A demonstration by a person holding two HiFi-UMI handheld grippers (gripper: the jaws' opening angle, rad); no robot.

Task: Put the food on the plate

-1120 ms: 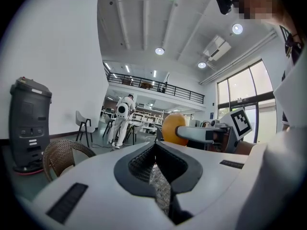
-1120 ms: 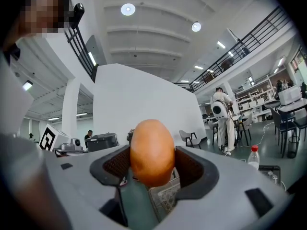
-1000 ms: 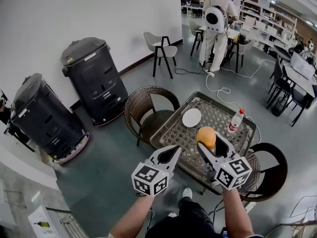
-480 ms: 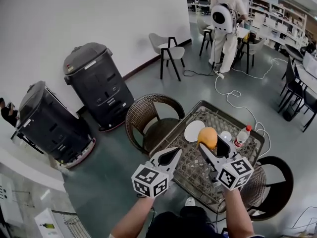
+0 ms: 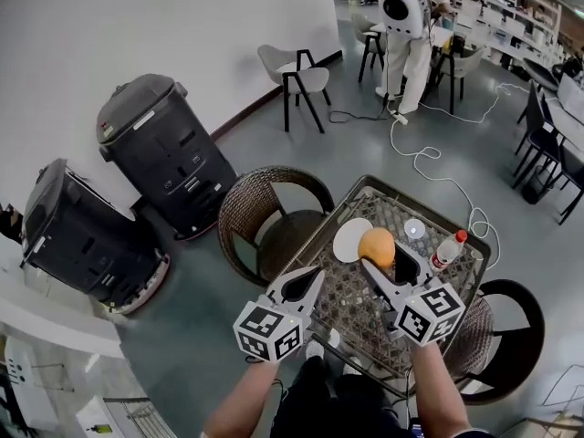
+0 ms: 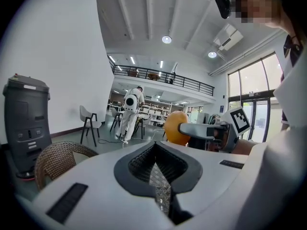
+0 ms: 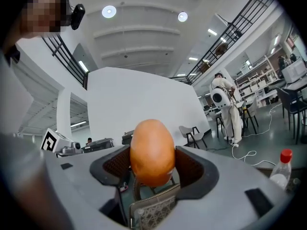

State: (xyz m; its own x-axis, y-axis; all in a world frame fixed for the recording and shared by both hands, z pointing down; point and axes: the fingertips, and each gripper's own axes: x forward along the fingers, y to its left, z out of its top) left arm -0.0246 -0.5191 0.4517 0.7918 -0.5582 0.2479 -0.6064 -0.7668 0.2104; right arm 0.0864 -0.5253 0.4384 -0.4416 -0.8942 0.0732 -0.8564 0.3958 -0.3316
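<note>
Wicker table (image 5: 360, 310) down below, right gripper (image 5: 381, 255) clamps the orange food (image 5: 377, 245) by the white plate's (image 5: 347, 242) right edge; left gripper (image 5: 306, 278) is closed, empty.

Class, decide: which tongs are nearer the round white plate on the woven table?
Right. The right tongs, gripping the round orange food, hover at the edge of the white plate; the left tongs hang shut, farther back.
</note>
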